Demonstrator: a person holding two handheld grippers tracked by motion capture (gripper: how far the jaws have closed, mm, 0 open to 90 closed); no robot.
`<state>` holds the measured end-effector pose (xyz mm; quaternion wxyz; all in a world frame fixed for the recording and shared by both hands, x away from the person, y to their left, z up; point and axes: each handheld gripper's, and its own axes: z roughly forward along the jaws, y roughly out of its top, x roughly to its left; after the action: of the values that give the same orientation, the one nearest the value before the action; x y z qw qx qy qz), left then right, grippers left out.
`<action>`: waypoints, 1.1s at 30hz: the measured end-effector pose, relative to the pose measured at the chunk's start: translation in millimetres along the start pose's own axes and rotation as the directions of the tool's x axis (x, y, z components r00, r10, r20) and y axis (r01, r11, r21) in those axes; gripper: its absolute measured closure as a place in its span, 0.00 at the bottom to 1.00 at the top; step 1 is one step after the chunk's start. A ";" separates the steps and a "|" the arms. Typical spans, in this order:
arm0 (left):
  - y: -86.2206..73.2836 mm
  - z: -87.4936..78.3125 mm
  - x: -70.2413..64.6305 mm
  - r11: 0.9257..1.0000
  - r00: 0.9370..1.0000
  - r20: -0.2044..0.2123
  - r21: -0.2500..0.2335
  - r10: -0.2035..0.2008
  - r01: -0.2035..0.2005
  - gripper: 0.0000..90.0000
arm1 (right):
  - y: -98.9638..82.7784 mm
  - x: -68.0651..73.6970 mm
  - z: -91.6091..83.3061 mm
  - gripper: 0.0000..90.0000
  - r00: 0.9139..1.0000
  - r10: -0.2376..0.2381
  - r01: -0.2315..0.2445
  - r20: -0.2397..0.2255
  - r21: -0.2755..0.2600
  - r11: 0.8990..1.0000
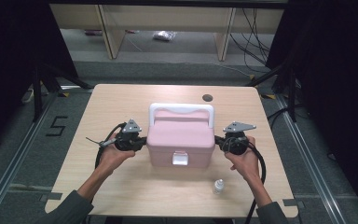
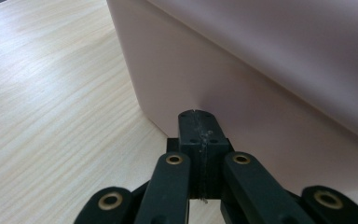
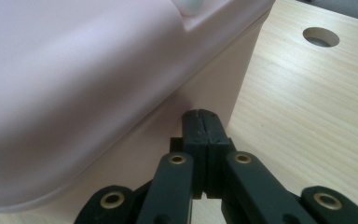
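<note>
A pink box (image 1: 181,137) with a white handle (image 1: 182,112) and a white front latch (image 1: 180,158) sits in the middle of the wooden table (image 1: 121,102). My left gripper (image 1: 144,141) is shut, its tips against the box's left side wall (image 2: 223,93). My right gripper (image 1: 217,140) is shut too, tips at the box's right side wall (image 3: 205,88) under the lid's overhang (image 3: 74,93). In the left gripper view my left gripper (image 2: 196,114) has nothing between its jaws. The same holds for my right gripper (image 3: 200,113) in the right gripper view.
A small clear bottle with a white cap (image 1: 218,186) stands on the table near the front edge, right of centre. A round cable hole (image 1: 207,98) is in the table's far part. Desk legs and cables lie on the floor beyond.
</note>
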<state>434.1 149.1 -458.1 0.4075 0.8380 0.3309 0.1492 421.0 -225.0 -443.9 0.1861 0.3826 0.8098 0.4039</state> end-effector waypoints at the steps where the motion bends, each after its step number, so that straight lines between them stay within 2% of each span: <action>1: 0.0 0.0 0.0 1.000 1.000 0.000 0.000 0.000 0.000 1.00 | 0.0 0.0 0.0 1.00 1.000 0.000 0.000 0.000 0.000 1.000; 2: 0.3 -0.1 -1.5 1.000 1.000 0.000 0.006 0.007 -0.007 1.00 | -0.6 1.1 -2.1 1.00 0.999 0.033 -0.033 -0.007 0.012 0.999; 4: 0.4 -0.2 -2.5 1.000 1.000 -0.002 0.006 0.011 -0.011 1.00 | -0.8 0.0 -2.5 1.00 1.000 0.017 -0.017 0.001 0.006 1.000; 9: -0.2 -0.2 -3.5 1.000 1.000 0.009 0.002 0.012 -0.012 1.00 | -3.6 1.5 -5.3 1.00 0.999 0.037 -0.037 -0.014 0.015 0.999; 10: -0.4 -1.0 -4.4 1.000 1.000 0.010 0.007 0.022 -0.022 1.00 | -3.9 2.0 -6.2 1.00 0.999 0.036 -0.035 -0.015 0.018 0.999; 12: -0.6 -1.0 -6.0 1.000 1.000 0.003 0.001 0.019 -0.019 1.00 | -4.0 -0.1 -6.3 1.00 1.000 0.000 0.000 -0.002 0.009 1.000; 13: -0.7 -1.7 -5.7 1.000 1.000 0.005 0.007 0.030 -0.030 1.00 | -4.0 -0.1 -6.3 1.00 1.000 0.000 0.000 -0.002 0.009 1.000; 14: -1.0 -1.5 -5.8 1.000 1.000 0.005 0.005 0.023 -0.023 1.00 | -3.7 0.3 -6.7 1.00 1.000 0.010 -0.010 -0.004 0.011 1.000; 18: -1.4 -2.4 -6.2 1.000 1.000 0.011 0.008 0.027 -0.027 1.00 | -4.0 0.2 -6.3 1.00 1.000 -0.003 0.003 0.004 0.003 1.000; 19: -1.8 -2.3 -6.0 1.000 1.000 0.015 0.005 0.022 -0.022 1.00 | -4.2 2.9 -6.9 1.00 0.999 0.036 -0.036 -0.009 0.015 0.999; 21: -1.8 -2.2 -6.1 1.000 1.000 0.014 0.004 0.021 -0.021 1.00 | -4.2 2.8 -6.8 1.00 1.000 0.028 -0.028 -0.007 0.016 0.999; 22: -1.8 -2.6 -6.5 1.000 1.000 0.014 0.007 0.025 -0.026 1.00 | -4.0 1.3 -7.1 1.00 1.000 -0.003 0.003 0.004 0.007 1.000; 23: -1.8 -2.6 -6.5 1.000 1.000 0.014 0.007 0.025 -0.026 1.00 | -4.0 1.3 -7.1 1.00 1.000 -0.003 0.003 0.004 0.007 1.000; 25: -2.0 -2.4 -7.2 1.000 1.000 0.003 0.005 0.024 -0.024 1.00 | -4.9 2.3 -7.1 1.00 1.000 0.013 -0.013 -0.001 0.013 1.000; 28: -2.1 -2.7 -7.5 1.000 1.000 0.012 0.003 0.023 -0.023 1.00 | -5.2 4.7 -8.0 1.00 1.000 0.026 -0.026 -0.006 0.017 1.000; 31: -2.2 -3.3 -8.2 1.000 1.000 0.007 0.007 0.026 -0.026 1.00 | -6.6 3.5 -8.0 1.00 1.000 0.003 -0.003 0.000 0.003 1.000; 32: -2.5 -3.9 -8.6 0.999 1.000 0.008 0.009 0.030 -0.031 1.00 | -7.2 5.1 -9.2 1.00 0.999 0.036 -0.036 -0.013 0.009 0.999; 33: -2.5 -3.9 -8.6 0.999 1.000 0.008 0.009 0.030 -0.031 1.00 | -7.2 5.1 -9.2 1.00 0.999 0.036 -0.036 -0.013 0.009 0.999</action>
<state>424.7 146.6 -457.4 0.4026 0.8454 0.3171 0.1506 408.8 -228.5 -444.0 0.1717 0.3951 0.8058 0.4063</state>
